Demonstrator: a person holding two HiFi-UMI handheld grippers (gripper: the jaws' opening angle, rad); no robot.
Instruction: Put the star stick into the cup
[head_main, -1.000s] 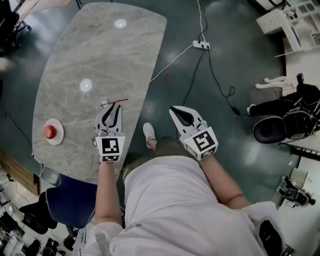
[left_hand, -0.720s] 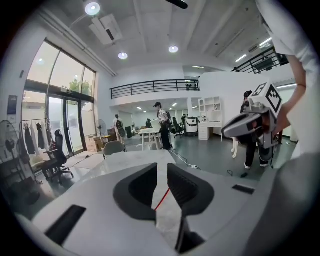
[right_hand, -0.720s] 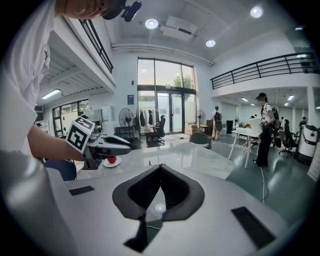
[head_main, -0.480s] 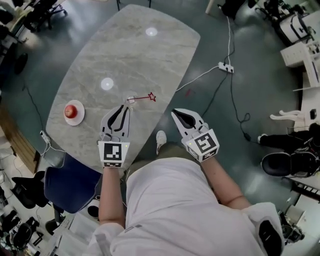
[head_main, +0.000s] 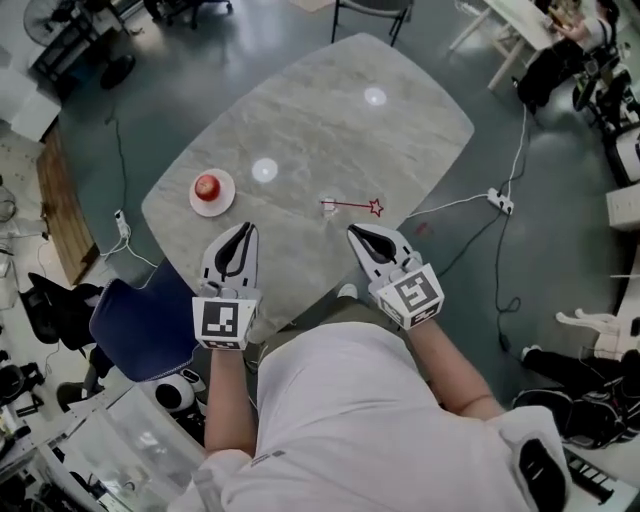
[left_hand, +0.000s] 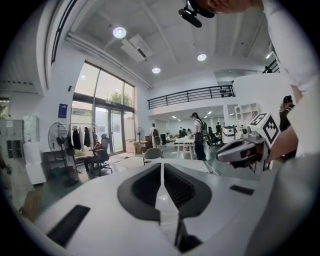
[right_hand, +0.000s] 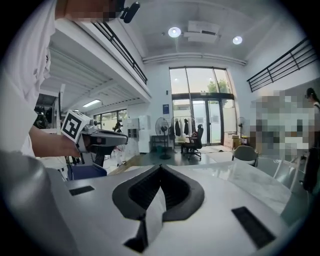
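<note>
A thin red star stick (head_main: 354, 206) lies over the grey marble table (head_main: 330, 130), its star end pointing right. Its left end is at a small clear cup (head_main: 328, 207); whether it rests inside I cannot tell. My left gripper (head_main: 243, 229) hovers by the table's near edge, left of the cup and apart from it, jaws shut and empty. My right gripper (head_main: 356, 232) is just below the stick, also shut on nothing. The left gripper view shows its shut jaws (left_hand: 161, 166) and the right gripper (left_hand: 245, 147). The right gripper view shows its shut jaws (right_hand: 160, 167) and the left gripper (right_hand: 100, 140).
A red apple on a white plate (head_main: 208, 190) sits on the table's left part. A blue chair (head_main: 140, 330) stands left of the person. A power strip (head_main: 497, 200) with cables lies on the floor to the right. Office furniture rings the room.
The head view has swung, so the table sits more to the right. My left gripper, earlier right at the cup and stick, is now well left of them. The stick stays at the cup.
</note>
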